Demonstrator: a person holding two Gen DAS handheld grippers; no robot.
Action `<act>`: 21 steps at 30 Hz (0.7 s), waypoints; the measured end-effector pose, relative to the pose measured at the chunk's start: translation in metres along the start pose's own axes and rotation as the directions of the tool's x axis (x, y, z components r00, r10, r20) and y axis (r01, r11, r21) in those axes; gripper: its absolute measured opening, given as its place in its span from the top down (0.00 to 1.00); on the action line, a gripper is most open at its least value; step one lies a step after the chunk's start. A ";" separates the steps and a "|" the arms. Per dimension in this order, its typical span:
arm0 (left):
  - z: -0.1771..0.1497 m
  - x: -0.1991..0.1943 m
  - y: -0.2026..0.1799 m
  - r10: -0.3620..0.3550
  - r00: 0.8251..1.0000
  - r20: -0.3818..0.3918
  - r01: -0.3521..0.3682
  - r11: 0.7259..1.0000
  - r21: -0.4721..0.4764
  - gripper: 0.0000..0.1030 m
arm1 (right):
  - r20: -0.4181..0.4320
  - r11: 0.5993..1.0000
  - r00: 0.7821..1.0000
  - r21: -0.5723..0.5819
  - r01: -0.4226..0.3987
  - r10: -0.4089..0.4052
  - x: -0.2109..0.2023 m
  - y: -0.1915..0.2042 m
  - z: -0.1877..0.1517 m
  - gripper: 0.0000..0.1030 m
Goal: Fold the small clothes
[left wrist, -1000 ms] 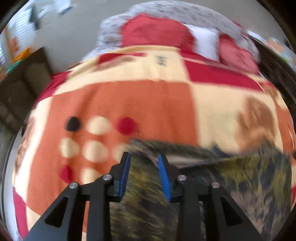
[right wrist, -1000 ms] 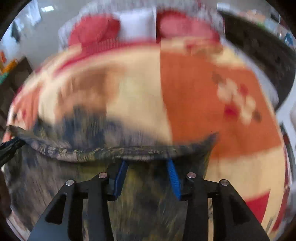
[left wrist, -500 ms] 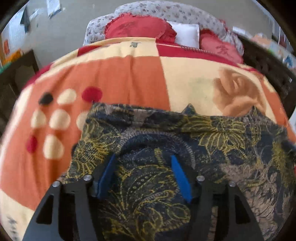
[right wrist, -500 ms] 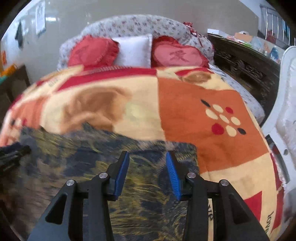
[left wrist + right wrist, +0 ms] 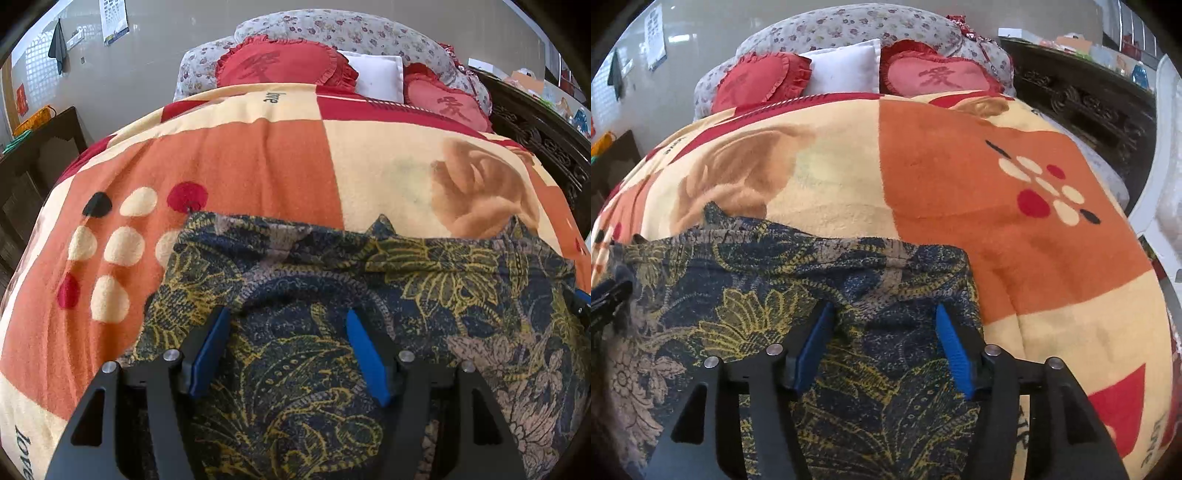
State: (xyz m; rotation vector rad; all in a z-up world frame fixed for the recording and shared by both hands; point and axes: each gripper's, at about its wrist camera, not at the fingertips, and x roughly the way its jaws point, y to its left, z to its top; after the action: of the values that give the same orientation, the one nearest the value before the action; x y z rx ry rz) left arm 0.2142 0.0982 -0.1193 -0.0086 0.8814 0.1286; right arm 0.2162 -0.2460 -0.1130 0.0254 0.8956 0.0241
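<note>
A dark navy garment with a yellow and tan floral print (image 5: 295, 369) lies spread flat on the bed blanket (image 5: 258, 166); it also shows in the right wrist view (image 5: 775, 314). My left gripper (image 5: 288, 343) is open just above the garment near its round neckline (image 5: 314, 280), holding nothing. My right gripper (image 5: 882, 339) is open above the garment's right part near its right edge (image 5: 971, 288), holding nothing. The left gripper's tip shows at the left edge of the right wrist view (image 5: 609, 295).
The blanket is orange, cream and red. Two red heart cushions (image 5: 284, 62) and a white pillow (image 5: 376, 74) lie at the bed's head. Dark carved wooden furniture (image 5: 1082, 103) stands right of the bed, a dark cabinet (image 5: 37, 155) left.
Both grippers held the garment's edge one second ago. They have since opened and let it drop flat on the blanket, and the views have steadied.
</note>
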 end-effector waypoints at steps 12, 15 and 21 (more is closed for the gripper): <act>0.002 0.002 -0.002 0.017 1.000 0.002 -0.017 1.000 0.005 0.32 | -0.013 0.999 0.999 -0.012 0.051 -0.051 0.001 0.003 0.002 0.19; 0.003 0.002 -0.001 0.016 1.000 0.002 -0.016 1.000 0.002 0.32 | -0.029 1.000 0.999 0.007 0.025 -0.025 0.000 0.000 0.004 0.19; 0.003 0.002 -0.001 0.020 1.000 0.002 -0.020 1.000 0.005 0.31 | -0.087 0.999 0.996 0.039 0.035 -0.032 -0.011 -0.001 0.008 0.28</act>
State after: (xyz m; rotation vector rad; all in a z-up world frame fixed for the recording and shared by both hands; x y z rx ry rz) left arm 0.2176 0.0978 -0.1190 0.0050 0.8803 0.1451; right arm 0.2159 -0.2473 -0.0990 0.0472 0.9832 -0.0244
